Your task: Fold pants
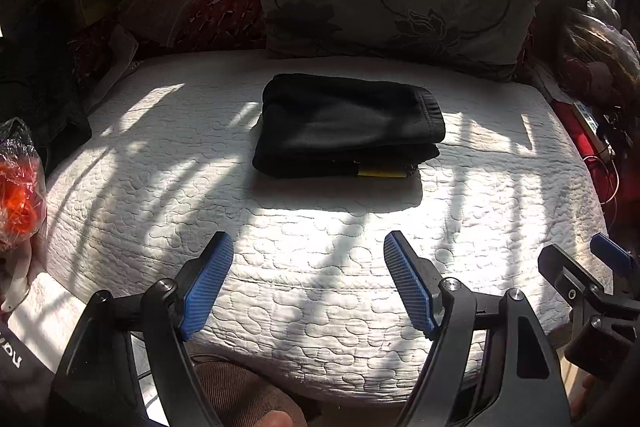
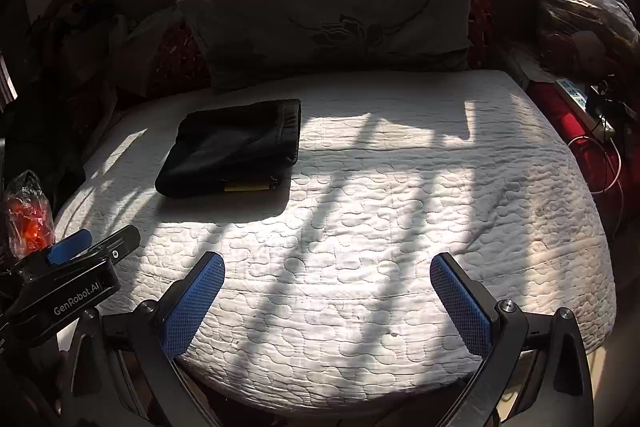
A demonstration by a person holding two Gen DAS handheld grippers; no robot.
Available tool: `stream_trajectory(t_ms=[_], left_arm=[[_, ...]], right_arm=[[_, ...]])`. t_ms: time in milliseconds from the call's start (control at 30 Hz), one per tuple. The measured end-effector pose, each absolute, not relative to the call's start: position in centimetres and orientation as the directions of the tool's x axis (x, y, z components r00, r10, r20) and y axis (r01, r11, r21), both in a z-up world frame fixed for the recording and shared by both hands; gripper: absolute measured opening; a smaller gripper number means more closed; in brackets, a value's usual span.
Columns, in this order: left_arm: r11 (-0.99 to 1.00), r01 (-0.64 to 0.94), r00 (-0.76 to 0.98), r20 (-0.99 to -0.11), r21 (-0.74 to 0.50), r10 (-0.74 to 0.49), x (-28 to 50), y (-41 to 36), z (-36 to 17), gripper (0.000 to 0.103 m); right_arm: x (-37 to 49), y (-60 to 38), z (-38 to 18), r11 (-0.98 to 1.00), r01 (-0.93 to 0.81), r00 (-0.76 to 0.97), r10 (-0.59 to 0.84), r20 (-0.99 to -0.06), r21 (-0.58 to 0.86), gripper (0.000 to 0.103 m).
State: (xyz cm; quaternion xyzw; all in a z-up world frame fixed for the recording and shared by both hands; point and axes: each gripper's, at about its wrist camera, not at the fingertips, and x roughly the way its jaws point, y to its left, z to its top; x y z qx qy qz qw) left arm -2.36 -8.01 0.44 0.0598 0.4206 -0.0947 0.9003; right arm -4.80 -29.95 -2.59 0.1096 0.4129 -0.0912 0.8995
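So both claws are just hanging over the near edge of the bed, empty. The left gripper [image 1: 308, 283] has its ribbed blue pads spread wide with nothing but quilt showing between them, and the right gripper [image 2: 326, 301] is the same story — jaws wide apart, nothing held. Each one pokes into the other's camera at the side, so they sit pretty close together. Under them is the white quilted mattress cover [image 1: 320, 267] with that wavy stitched pattern, striped by sunlight and long window-bar shadows. Further out, well clear of both claws, the black pants [image 1: 348, 127] lie on the quilt folded into a neat thick rectangle, with a bit of yellow tag peeking out of the front edge — in the right wrist view they sit off to the left. Behind them a grey pillow with a dark flower print [image 1: 392, 3] leans on a dark red patterned cushion [image 1: 224, 7]. At the far left there's a clear plastic bag with something orange inside [image 1: 20, 187].
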Motion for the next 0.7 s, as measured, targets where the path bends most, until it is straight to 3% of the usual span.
stream_trajectory(t_ms=[367,700], left_arm=[[0.969,0.242,0.573,-0.801,-0.037,-0.174,-1.7,-7.9,0.2,0.078],[0.987,0.158,0.627,-0.775,0.024,-0.082,-0.9,-6.7,0.7,0.079]], right_arm=[[-4.7,-30.1,-2.9,0.957,0.262,0.631,-0.073,-0.772,0.123,0.103],[-3.8,-29.6,-2.6,0.958,0.259,0.644,-0.077,-0.762,0.122,0.103]])
